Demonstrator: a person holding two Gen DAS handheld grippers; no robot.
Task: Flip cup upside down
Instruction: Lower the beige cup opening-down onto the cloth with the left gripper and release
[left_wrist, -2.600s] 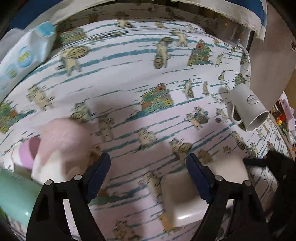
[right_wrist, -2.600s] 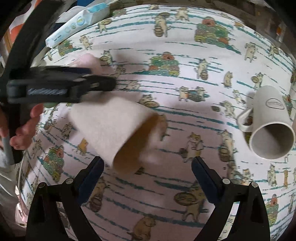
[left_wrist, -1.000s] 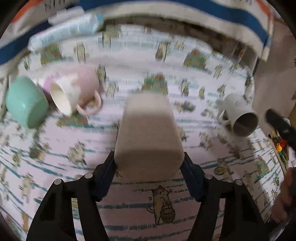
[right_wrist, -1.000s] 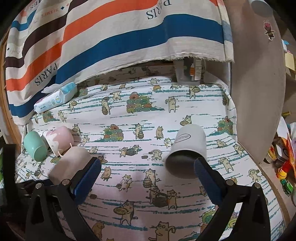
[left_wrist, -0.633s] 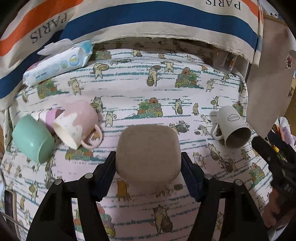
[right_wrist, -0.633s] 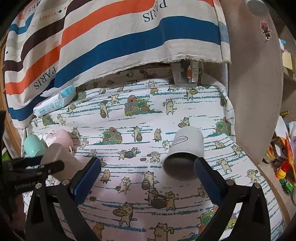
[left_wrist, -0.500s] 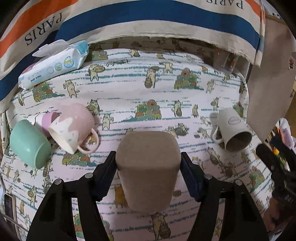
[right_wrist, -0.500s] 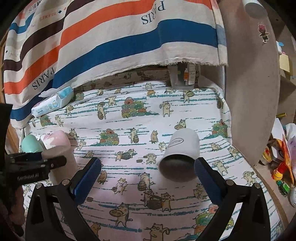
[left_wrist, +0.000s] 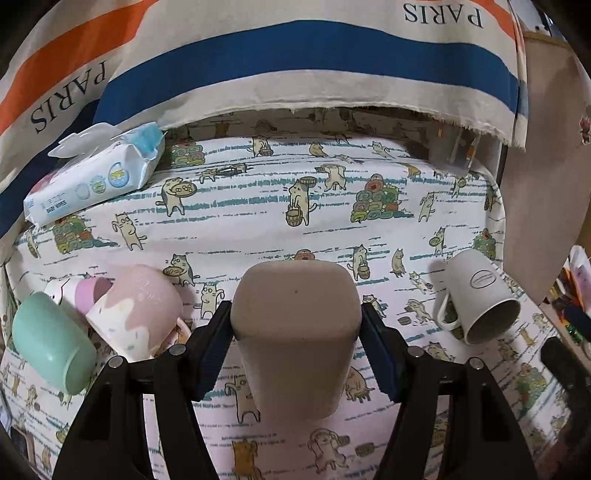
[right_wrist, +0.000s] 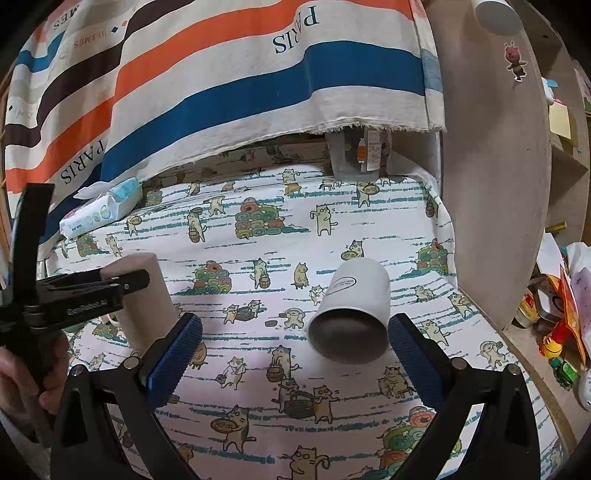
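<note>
Cat-print cloth (left_wrist: 258, 206) covers the table. At six o'clock the left gripper (left_wrist: 295, 334) clamps a beige square-shouldered matte cup (left_wrist: 297, 332), base up — set-down looks next: lower, then release. The right gripper (right_wrist: 295, 350) hangs wide open, empty, near a white mug (right_wrist: 351, 306) lying sideways.

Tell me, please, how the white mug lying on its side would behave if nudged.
The white mug lies sideways, so it would probably roll, though its handle should stop it. It looks rigid and likely breakable; the soft cat-print cloth may cushion it.
</note>
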